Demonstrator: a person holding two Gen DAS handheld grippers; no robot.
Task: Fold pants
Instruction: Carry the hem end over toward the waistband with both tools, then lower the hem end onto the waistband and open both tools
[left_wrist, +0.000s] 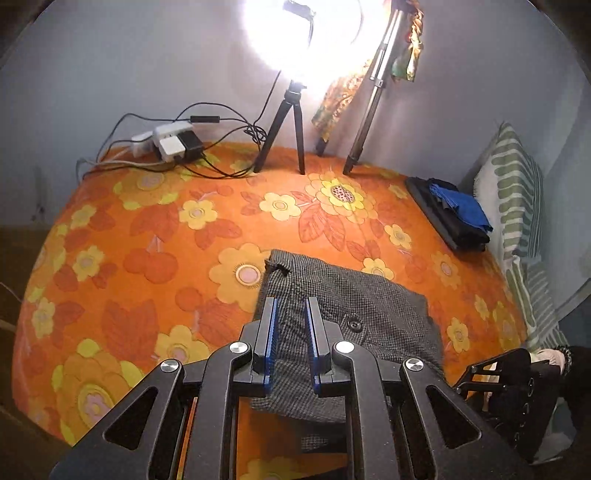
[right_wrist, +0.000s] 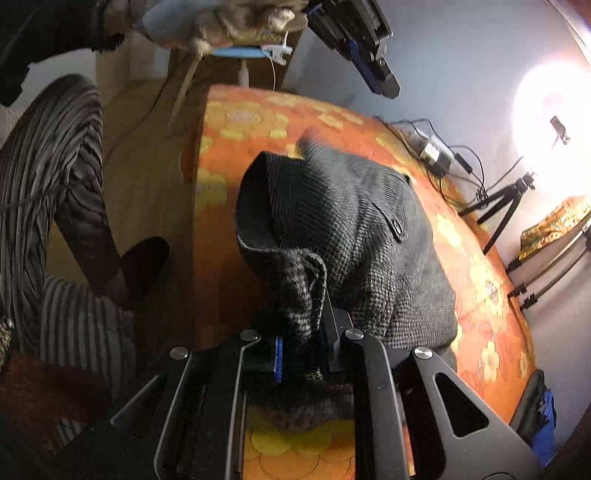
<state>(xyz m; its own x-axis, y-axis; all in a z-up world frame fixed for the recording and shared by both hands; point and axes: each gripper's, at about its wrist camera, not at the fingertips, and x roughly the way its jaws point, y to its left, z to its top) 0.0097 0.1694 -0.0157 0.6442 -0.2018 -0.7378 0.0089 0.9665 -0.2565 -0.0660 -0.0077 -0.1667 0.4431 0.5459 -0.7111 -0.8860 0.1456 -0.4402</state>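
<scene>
Pants (right_wrist: 354, 229) bunched in right hand-held gripper (right_wrist: 301, 332), right-wrist view only.

In the right wrist view the bunched end of the pants (right_wrist: 354, 229) hides the inner faces of the right gripper (right_wrist: 301, 354), and the cloth below the jaws blurs into shadow. The left gripper (right_wrist: 369, 55) is cut off by the top edge, and the gloved hand beside it is smeared. In the left wrist view the near edge of the pants (left_wrist: 354, 306) is hidden behind the left gripper (left_wrist: 291, 345) linkage. Glare from the lamp (left_wrist: 303, 33) washes out its head. The folded dark clothes (left_wrist: 450, 214) are too small to identify.
</scene>
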